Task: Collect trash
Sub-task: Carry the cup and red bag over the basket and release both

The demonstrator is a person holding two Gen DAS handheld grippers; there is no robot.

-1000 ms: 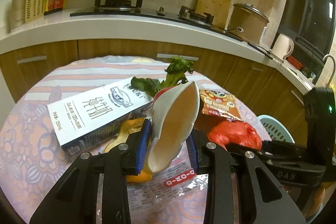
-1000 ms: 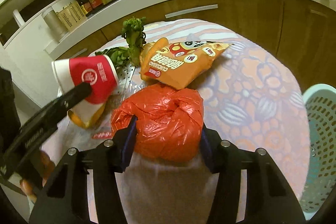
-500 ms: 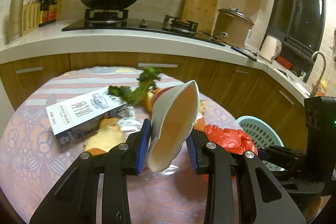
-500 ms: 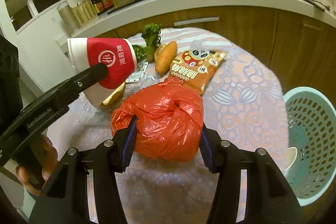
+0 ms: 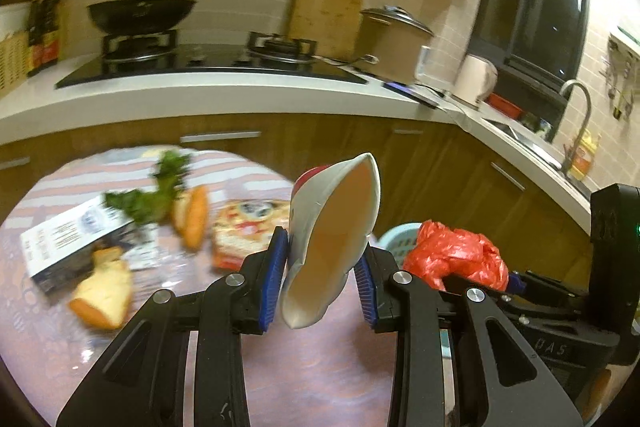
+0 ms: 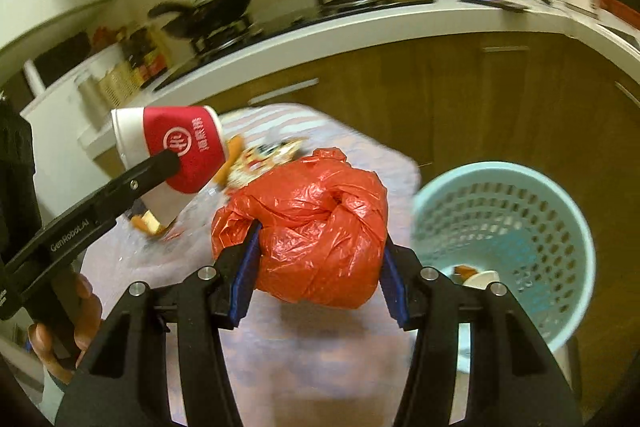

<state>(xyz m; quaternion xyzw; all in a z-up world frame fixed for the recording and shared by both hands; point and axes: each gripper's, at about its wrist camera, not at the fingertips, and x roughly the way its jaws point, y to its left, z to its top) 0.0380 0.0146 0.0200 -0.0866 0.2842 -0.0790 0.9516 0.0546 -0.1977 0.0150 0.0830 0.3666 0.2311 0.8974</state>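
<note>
My left gripper (image 5: 322, 279) is shut on a squashed red and white paper cup (image 5: 336, 239) and holds it above the round table (image 5: 304, 363); the cup also shows in the right wrist view (image 6: 176, 155). My right gripper (image 6: 318, 267) is shut on a knotted red plastic bag (image 6: 312, 231), held above the table's right edge; the bag also shows in the left wrist view (image 5: 452, 259). A pale blue perforated trash basket (image 6: 516, 227) stands on the floor to the right, with some scraps inside.
On the table lie a white carton (image 5: 68, 239), greens (image 5: 160, 187), a carrot (image 5: 196, 215), an orange snack bag (image 5: 244, 231), a bread piece (image 5: 104, 291) and clear wrapping. The kitchen counter (image 5: 200, 95) with stove and wok runs behind.
Both grippers have lifted off the table with the cup and the red bag and swung right, toward the basket. The table items now lie farther away and to the left.
</note>
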